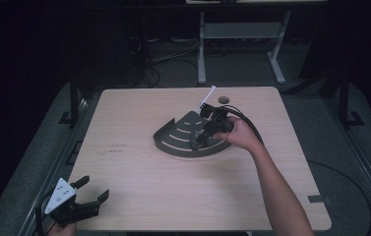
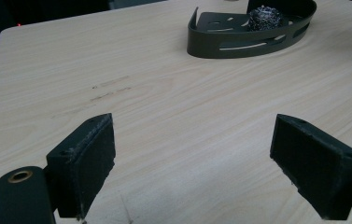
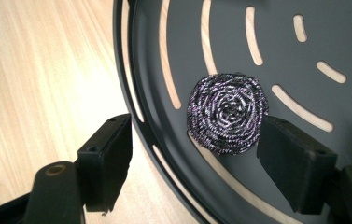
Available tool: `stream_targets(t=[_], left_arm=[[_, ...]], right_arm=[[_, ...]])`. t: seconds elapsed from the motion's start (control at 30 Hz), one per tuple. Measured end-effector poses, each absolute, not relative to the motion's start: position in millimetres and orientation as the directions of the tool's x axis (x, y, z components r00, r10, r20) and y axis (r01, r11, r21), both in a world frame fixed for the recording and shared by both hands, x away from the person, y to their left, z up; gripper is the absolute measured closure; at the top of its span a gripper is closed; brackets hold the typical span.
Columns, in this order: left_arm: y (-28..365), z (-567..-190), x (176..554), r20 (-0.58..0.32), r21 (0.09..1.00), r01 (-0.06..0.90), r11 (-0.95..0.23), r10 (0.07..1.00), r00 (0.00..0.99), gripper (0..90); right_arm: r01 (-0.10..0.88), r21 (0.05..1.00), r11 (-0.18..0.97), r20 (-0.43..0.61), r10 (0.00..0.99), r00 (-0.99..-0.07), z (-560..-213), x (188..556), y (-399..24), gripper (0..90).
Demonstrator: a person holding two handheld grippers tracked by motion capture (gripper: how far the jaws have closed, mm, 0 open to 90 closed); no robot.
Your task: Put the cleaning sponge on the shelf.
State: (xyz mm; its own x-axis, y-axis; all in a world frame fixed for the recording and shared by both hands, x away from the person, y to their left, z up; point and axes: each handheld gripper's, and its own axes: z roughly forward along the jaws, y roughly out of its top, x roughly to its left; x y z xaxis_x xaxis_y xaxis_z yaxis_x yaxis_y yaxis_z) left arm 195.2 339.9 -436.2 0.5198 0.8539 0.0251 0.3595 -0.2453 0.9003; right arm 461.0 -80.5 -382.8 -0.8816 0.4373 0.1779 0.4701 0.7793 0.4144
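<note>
From above, my right gripper hangs over the dark fan-shaped slotted metal tray; my left gripper, spread and empty, sits well short of it. Along my left jaws, the round steel-wool scourer lies inside the tray. Along my right jaws, spread, one pad straddles the tray's rim: closing could catch the wall and miss the scourer.
</note>
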Motion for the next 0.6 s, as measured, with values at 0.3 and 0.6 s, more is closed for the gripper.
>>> stream_targets(t=[0.3, 0.6], left_arm=[[339.0, -436.5, 195.5, 0.027, 0.899, 0.359, -0.249, 0.853, 0.522, 13.3], [338.7, -436.7, 195.3, 0.027, 0.899, 0.360, -0.250, 0.852, 0.523, 13.3]], right_arm=[[0.472, 0.428, 0.771, 0.192, 0.433, -0.881, -383.5, 445.8, -91.9, 25.3], [0.463, 0.447, 0.766, 0.184, 0.428, -0.885, -381.4, 425.5, -108.4, 24.8]])
